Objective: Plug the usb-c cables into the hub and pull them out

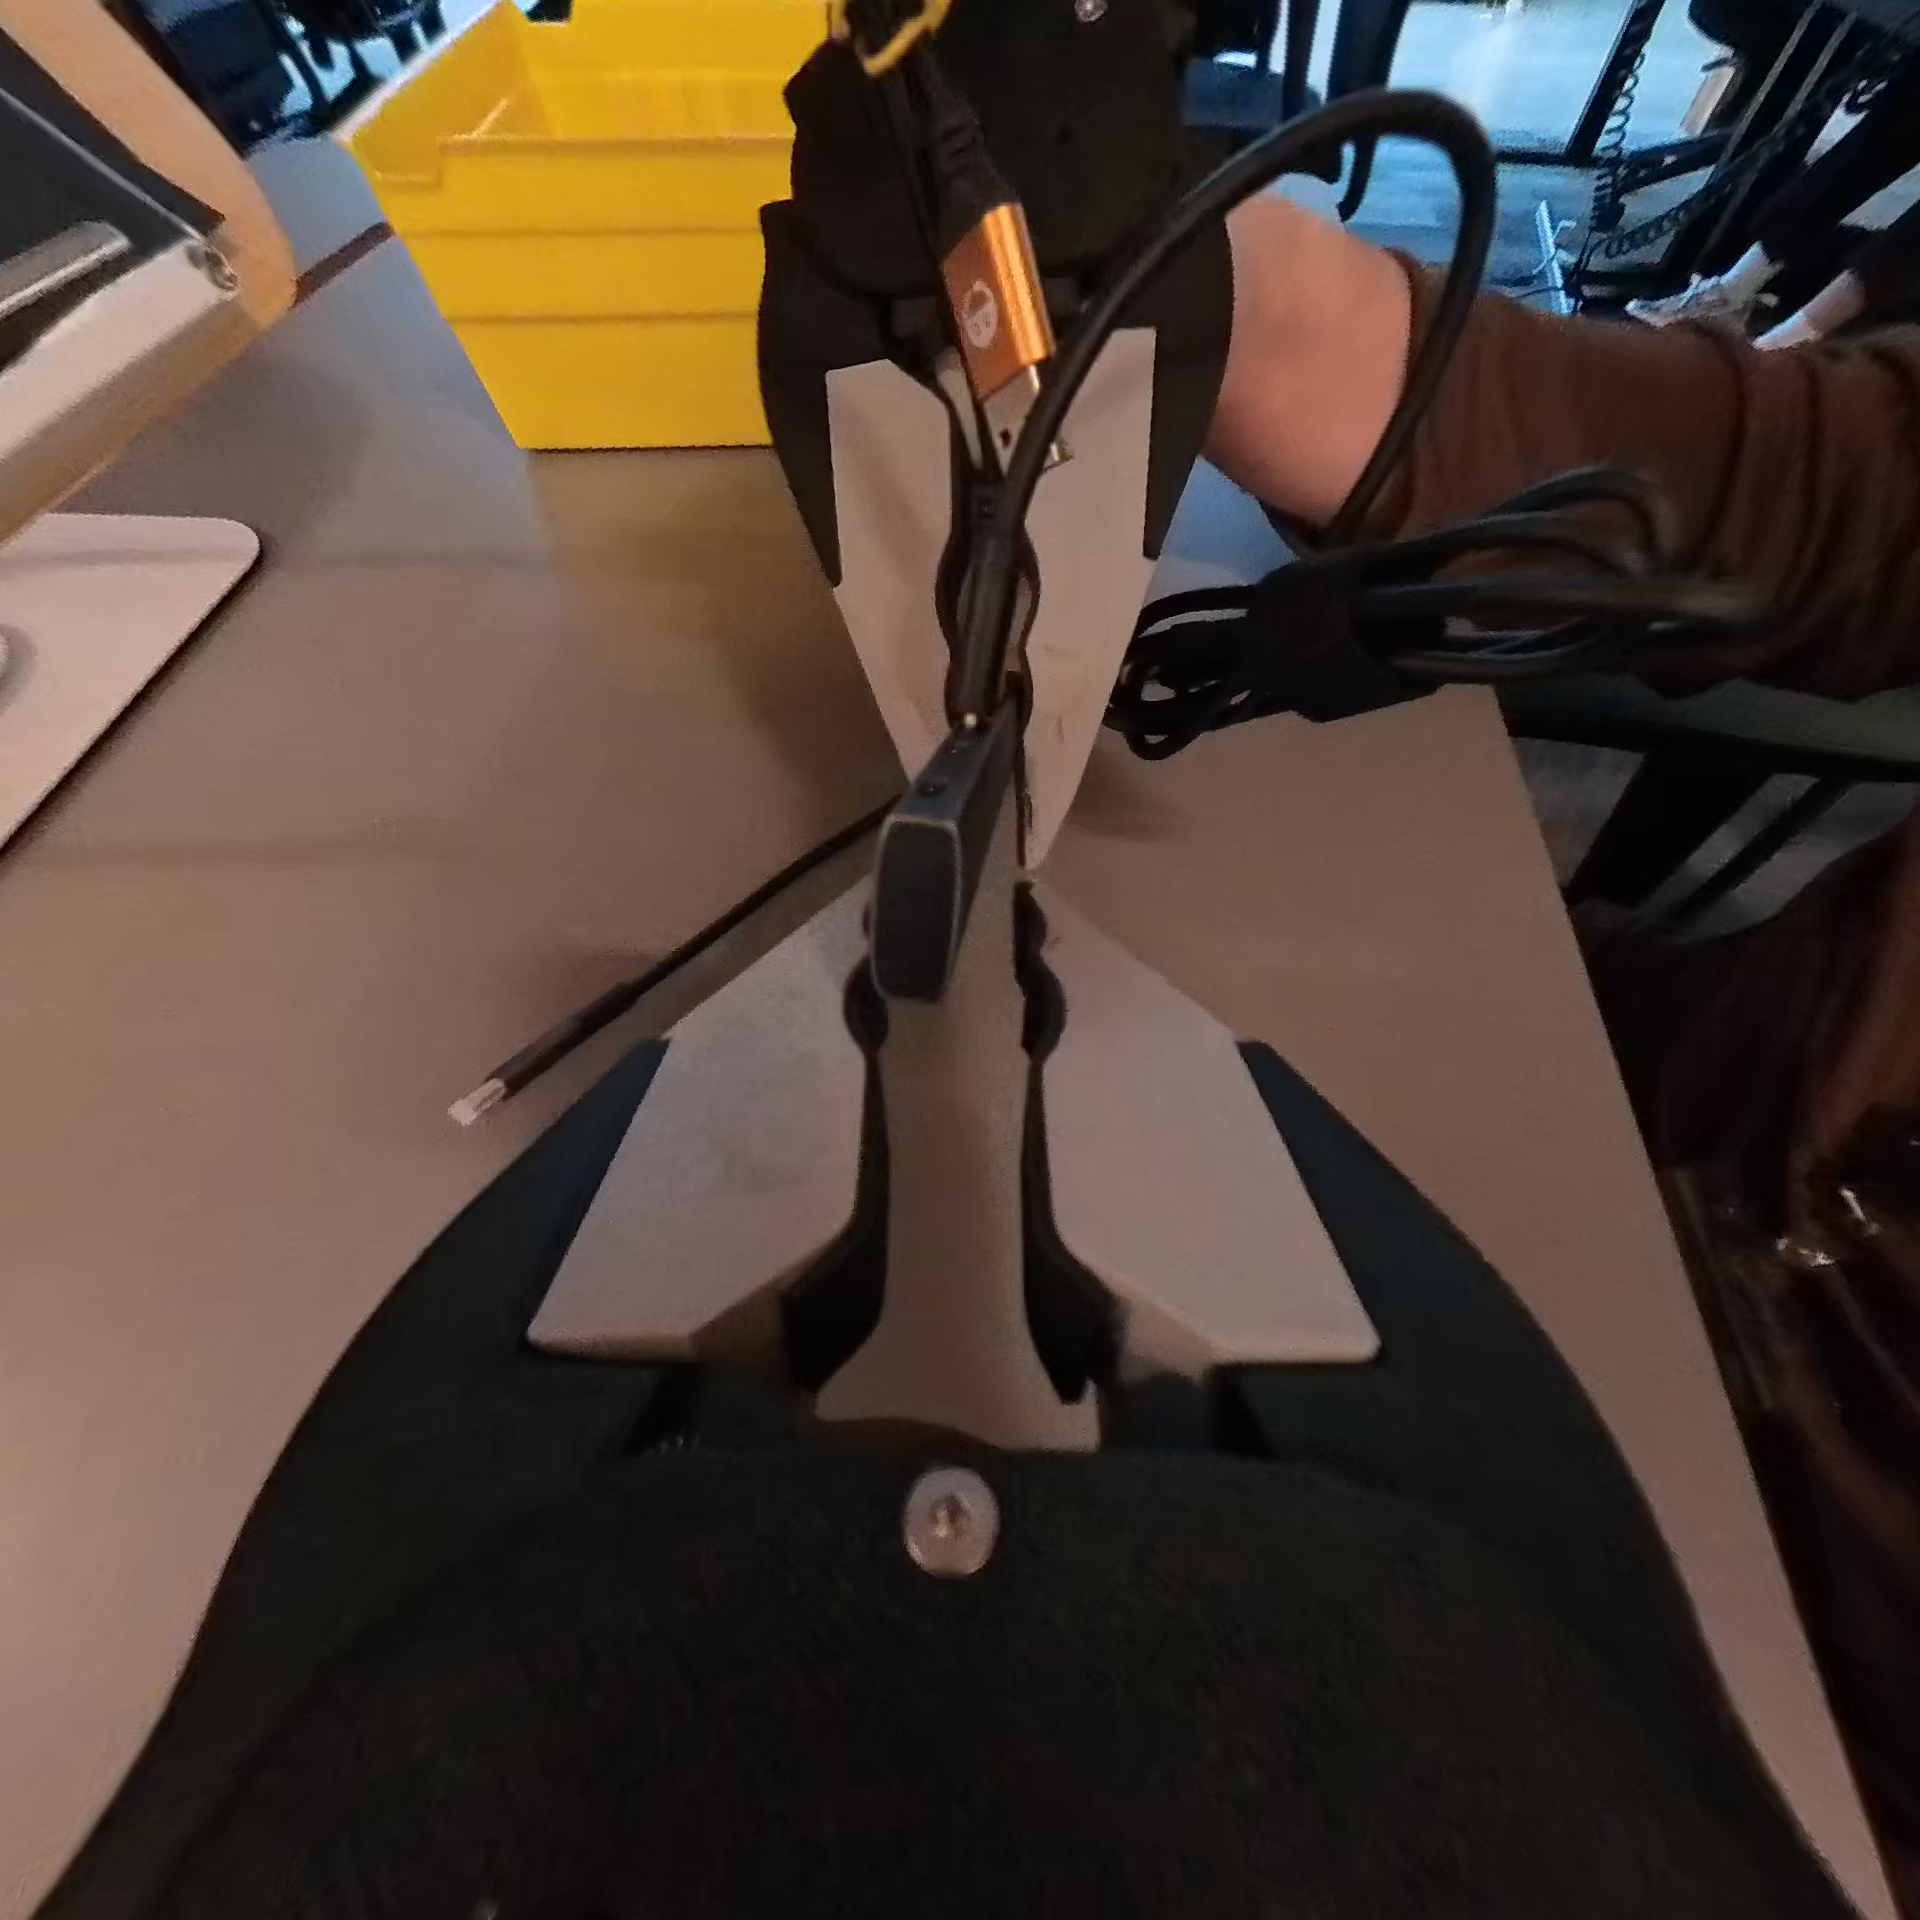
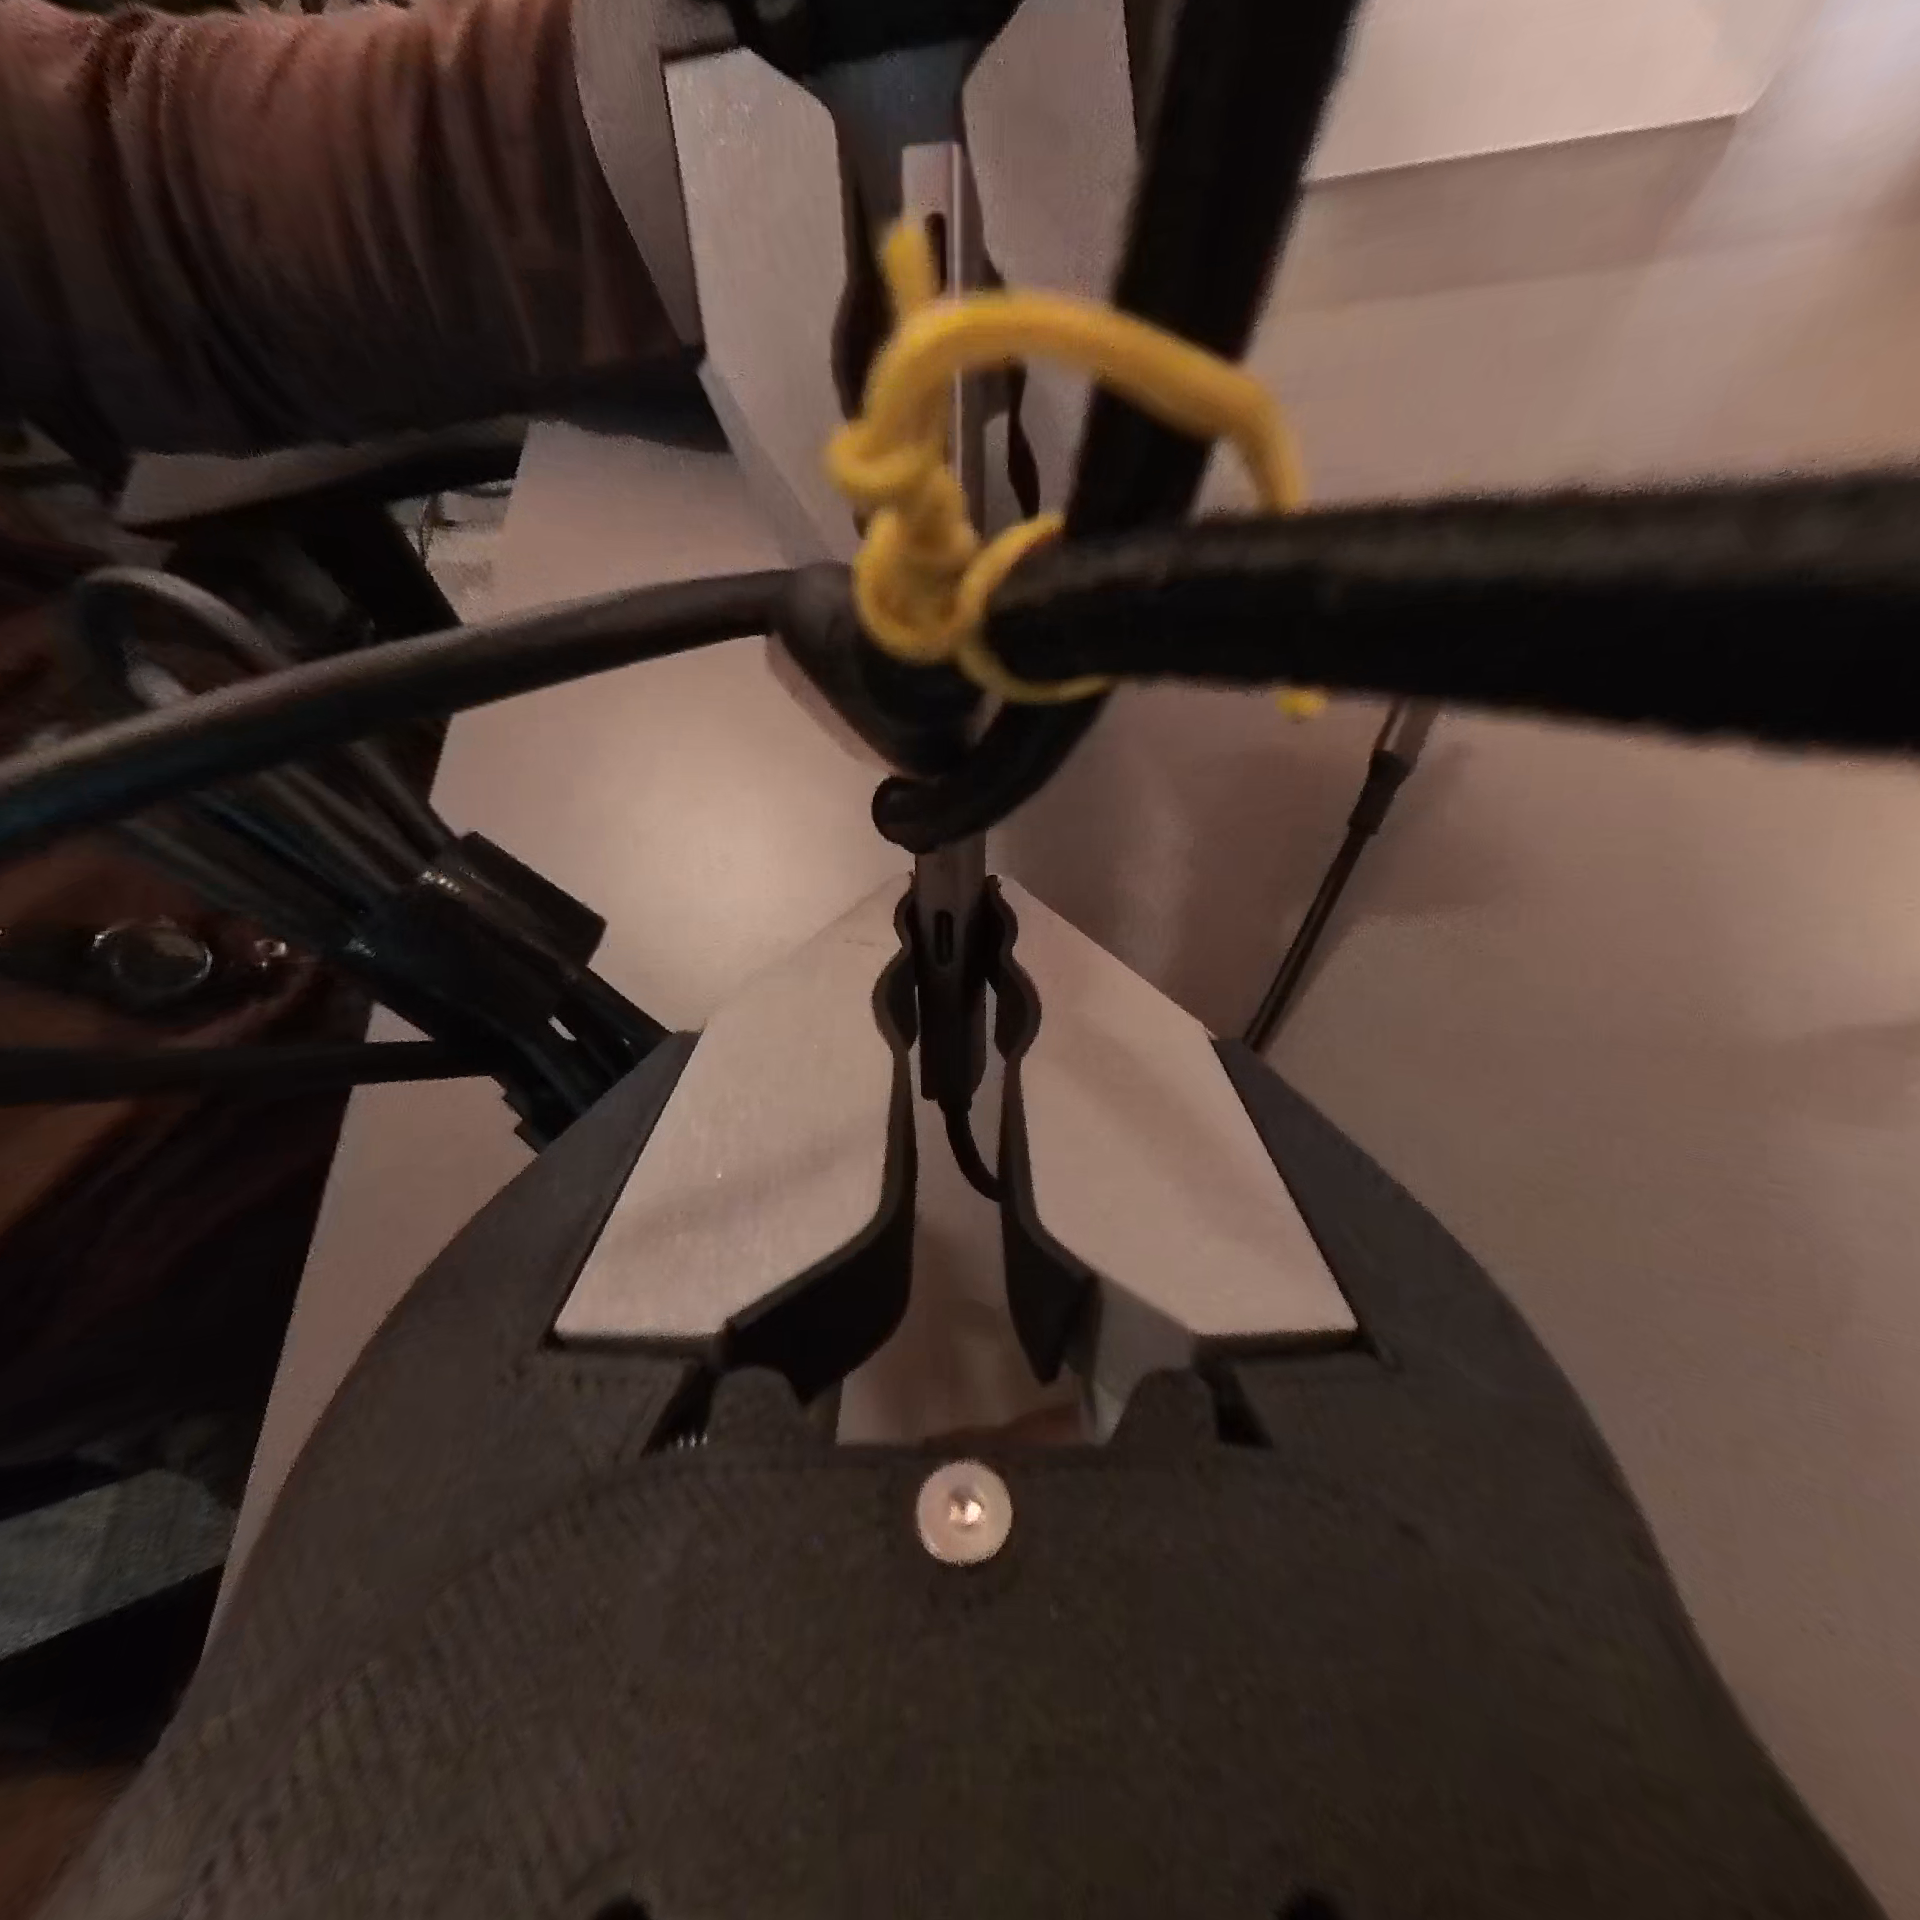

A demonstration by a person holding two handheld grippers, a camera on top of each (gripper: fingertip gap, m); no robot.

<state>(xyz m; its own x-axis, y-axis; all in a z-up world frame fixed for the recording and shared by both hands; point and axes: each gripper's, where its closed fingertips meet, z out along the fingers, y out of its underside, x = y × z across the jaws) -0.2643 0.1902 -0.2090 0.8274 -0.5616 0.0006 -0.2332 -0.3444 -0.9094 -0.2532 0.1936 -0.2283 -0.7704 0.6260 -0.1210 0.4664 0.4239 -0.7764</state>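
In the left wrist view my left gripper (image 1: 951, 977) is shut on the dark grey hub (image 1: 920, 904), held on edge above the table. My right gripper (image 1: 992, 748) faces it, shut on a black USB-C plug (image 1: 977, 623). The plug's metal tip meets the hub's far end; I cannot tell how deep it sits. In the right wrist view my right gripper (image 2: 945, 935) pinches the plug (image 2: 940, 997). The hub (image 2: 928, 187) shows beyond it between the left gripper's fingers (image 2: 748, 270). A black cable (image 2: 1455, 613) with a yellow tie (image 2: 914, 582) crosses the view and hides the middle.
An orange USB-A connector (image 1: 997, 312) hangs in front of the right gripper. A tied bundle of black cable (image 1: 1403, 623) hangs by a person's sleeve (image 1: 1662, 468). A loose cable (image 1: 675, 977) lies on the table (image 1: 416, 779). A yellow bin (image 1: 582, 229) stands behind; a monitor base (image 1: 104, 644) is at left. The grippers are tip to tip, or close to it. The monitor base (image 1: 104, 644) is about equally far from each gripper, around 35 cm.
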